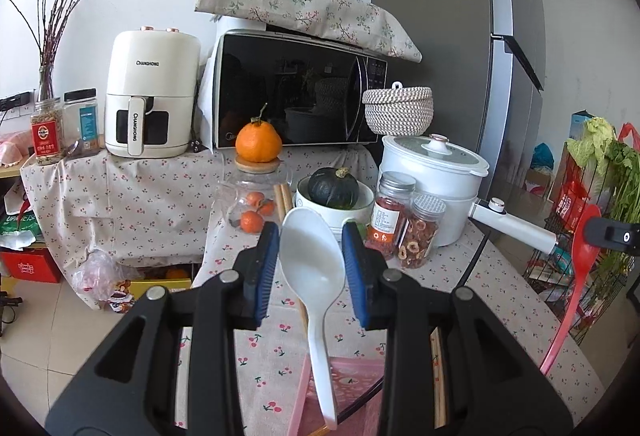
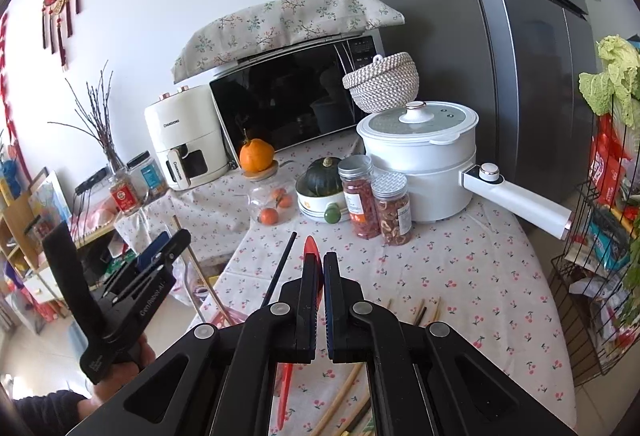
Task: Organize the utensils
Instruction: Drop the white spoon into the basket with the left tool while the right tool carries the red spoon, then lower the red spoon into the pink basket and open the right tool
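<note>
We see a table point(image 2: 460, 276) draped in a cherry-print cloth, with a higher cloth-covered surface point(image 1: 120, 187) behind it. On the table stand a white electric pot point(image 2: 424, 163), two clear jars of dried fruit point(image 2: 376, 199), a white bowl point(image 2: 320, 205) holding a dark green squash, and a glass jar point(image 2: 268, 205) of small oranges (a large orange sits on its wooden lid). Loose chopsticks point(image 2: 420, 310) lie on the cloth near the front edge, and one dark chopstick point(image 2: 280, 268) lies further left. The higher surface carries a microwave point(image 1: 296, 91), a cream air fryer point(image 1: 150, 91) and two lidded jars point(image 1: 64, 123).
</note>
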Available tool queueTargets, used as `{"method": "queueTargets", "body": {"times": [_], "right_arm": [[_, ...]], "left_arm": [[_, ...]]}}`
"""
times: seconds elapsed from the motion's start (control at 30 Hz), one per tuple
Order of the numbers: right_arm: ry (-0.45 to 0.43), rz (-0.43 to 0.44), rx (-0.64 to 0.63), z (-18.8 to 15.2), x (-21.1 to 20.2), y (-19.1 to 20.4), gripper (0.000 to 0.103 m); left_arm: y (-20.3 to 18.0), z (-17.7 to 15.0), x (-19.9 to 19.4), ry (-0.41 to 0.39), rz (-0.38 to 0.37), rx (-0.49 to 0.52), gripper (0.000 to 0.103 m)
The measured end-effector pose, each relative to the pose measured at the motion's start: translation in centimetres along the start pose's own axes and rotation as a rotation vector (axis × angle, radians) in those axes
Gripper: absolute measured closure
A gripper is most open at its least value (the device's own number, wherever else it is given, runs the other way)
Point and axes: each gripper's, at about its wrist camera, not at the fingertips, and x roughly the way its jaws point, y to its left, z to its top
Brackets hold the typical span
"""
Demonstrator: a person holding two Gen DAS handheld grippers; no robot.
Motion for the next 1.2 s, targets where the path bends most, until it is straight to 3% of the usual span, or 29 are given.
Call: {"method": "queueTargets", "body": {"times": [0.13, 0.27, 0.57, 0.83, 1.2], "right_arm": [[-0.016, 0.007, 0.006, 0.2, 0.0, 0.3, 0.1], [-0.035, 0.012, 0.012, 0.3, -0.1, 0.6, 0.1], [-0.097, 0.027, 0.037, 0.9, -0.6, 1.7, 0.1], [-0.163, 0.035, 0.074, 1.4, -0.2, 3.1, 0.1], [-0.16, -0.01, 0.017, 0.4, 3.4, 5.8, 0.1]], "left_arm": [[-0.1, -0.3, 0.7, 0.083, -0.02, -0.015, 0.065], [0.1, 0.0, 0.1, 0.133, -0.04, -0.042, 0.047], [1.0, -0.3, -1.7, 0.324, -0.021, -0.049, 0.023], [2.4, -1.8, -2.1, 0.444, -0.005, -0.047, 0.018], [4.0, -2.4, -1.9, 0.5, 0.005, -0.058, 0.018]]}}
